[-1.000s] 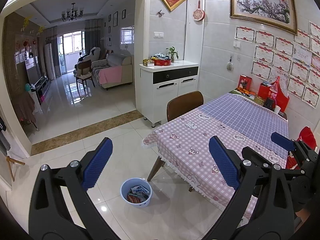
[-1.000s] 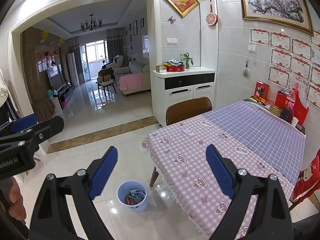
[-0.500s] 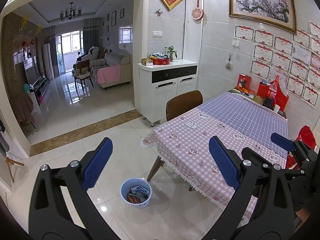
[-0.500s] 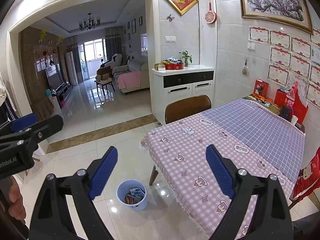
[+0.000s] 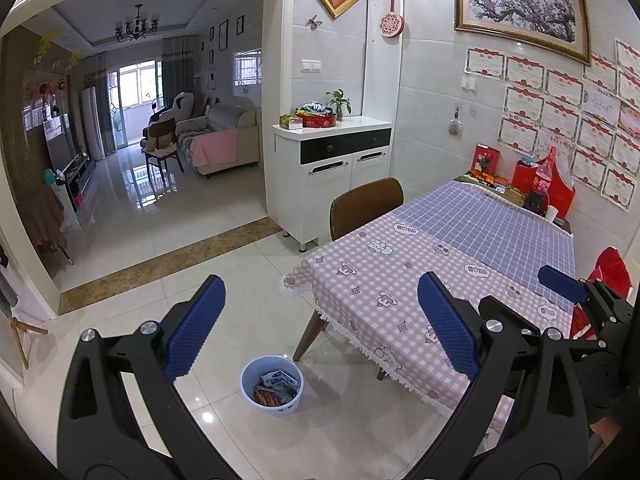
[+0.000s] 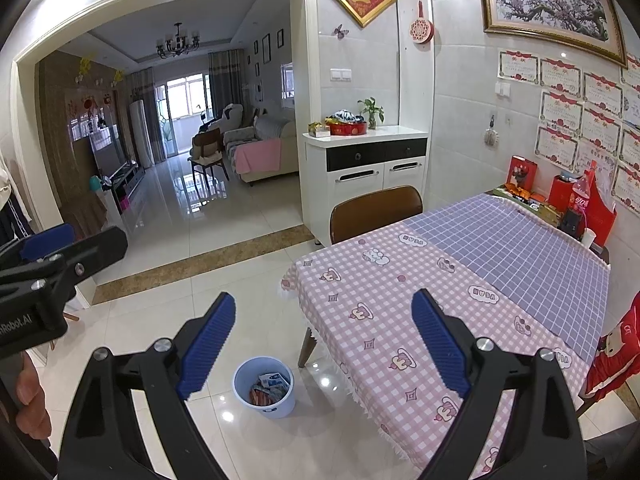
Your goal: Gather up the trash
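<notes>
A light blue waste bin [image 5: 272, 386] stands on the white tiled floor by the table's near corner, with several wrappers [image 5: 276, 388] inside; it also shows in the right wrist view [image 6: 264, 387]. My left gripper [image 5: 320, 332] is open and empty, held high above the floor and the bin. My right gripper [image 6: 324, 344] is open and empty, also held high. The right gripper's arm shows at the right edge of the left wrist view [image 5: 580, 292]. The left gripper shows at the left edge of the right wrist view [image 6: 52, 268].
A table with a pink and purple checked cloth [image 5: 440, 264] fills the right side, with a brown chair [image 5: 366, 206] behind it. A cola bottle [image 5: 544, 178] and red boxes stand at its far end. A white cabinet [image 5: 332, 176] stands against the wall.
Both views have drifted very slightly; the grippers stay open and empty.
</notes>
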{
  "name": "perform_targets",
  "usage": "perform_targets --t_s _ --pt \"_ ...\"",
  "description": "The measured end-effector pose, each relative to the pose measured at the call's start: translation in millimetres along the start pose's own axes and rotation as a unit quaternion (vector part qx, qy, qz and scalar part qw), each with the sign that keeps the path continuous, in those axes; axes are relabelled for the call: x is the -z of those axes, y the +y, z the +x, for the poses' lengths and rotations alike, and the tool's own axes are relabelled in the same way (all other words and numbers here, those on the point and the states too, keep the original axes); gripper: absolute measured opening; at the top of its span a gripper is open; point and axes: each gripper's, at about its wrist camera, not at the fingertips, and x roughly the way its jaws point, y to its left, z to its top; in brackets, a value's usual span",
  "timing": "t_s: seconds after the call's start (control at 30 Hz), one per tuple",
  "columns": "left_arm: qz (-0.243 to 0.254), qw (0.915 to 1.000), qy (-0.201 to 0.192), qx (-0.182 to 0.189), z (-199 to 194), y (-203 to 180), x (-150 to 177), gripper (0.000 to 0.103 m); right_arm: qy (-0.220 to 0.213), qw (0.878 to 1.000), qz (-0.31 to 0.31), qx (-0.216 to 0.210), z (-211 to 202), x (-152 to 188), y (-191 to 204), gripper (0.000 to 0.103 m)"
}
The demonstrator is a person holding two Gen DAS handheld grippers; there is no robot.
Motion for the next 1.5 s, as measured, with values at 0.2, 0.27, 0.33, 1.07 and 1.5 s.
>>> perform_targets --t_s 0.2,0.27,0.33,1.07,1.5 --pt "0.001 1.0 0.003 0.003 2.8 3.6 -0.2 0.095 0.003 1.0 0.001 0.001 2.5 -0.1 0.4 0.088" --pt "0.001 1.0 0.003 0.004 3.0 3.7 -0.1 0.095 0.004 1.0 0.002 0.001 4.1 0.6 0.7 0.088" --pt "0.001 1.0 0.004 0.004 3.4 3.7 0.6 0.095 0.005 1.0 0.002 0.002 5.2 0.7 0.8 0.088" --pt "0.008 0.9996 0.016 0.022 13.5 25.3 0.5 0.095 0.02 1.0 0.013 0.01 18.0 7.1 13.2 0.088" --pt "0.008 0.9993 0.033 0.013 49.0 21.9 -7.8 0.095 0.033 0.999 0.032 0.007 48.5 2.3 -13.9 0.088"
